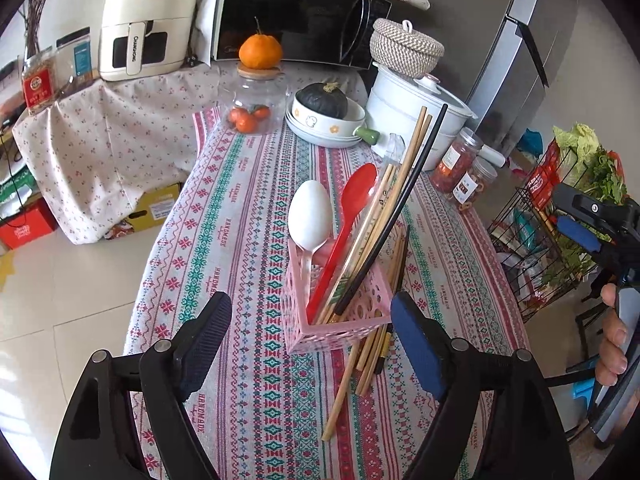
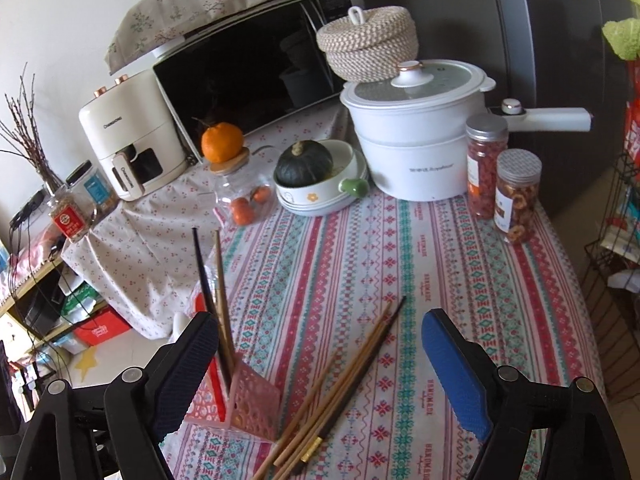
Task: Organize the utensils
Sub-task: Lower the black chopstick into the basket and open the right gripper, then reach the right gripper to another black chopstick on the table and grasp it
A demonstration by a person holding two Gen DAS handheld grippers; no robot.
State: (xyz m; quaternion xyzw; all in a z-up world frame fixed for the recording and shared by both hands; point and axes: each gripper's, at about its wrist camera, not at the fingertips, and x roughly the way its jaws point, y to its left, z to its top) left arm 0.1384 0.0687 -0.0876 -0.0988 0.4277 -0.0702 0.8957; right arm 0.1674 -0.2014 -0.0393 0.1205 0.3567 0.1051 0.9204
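A pink perforated utensil basket stands on the patterned tablecloth. It holds a white spoon, a red spoon, and several chopsticks, wooden and black. More loose chopsticks lie on the cloth beside and behind the basket. My left gripper is open just in front of the basket, holding nothing. In the right wrist view the basket sits by the left finger and loose chopsticks lie between the fingers. My right gripper is open and empty above them.
At the back stand a glass jar with oranges, a bowl with a dark squash, a white pot, two snack jars, a microwave and an air fryer. A wire rack with groceries stands right of the table.
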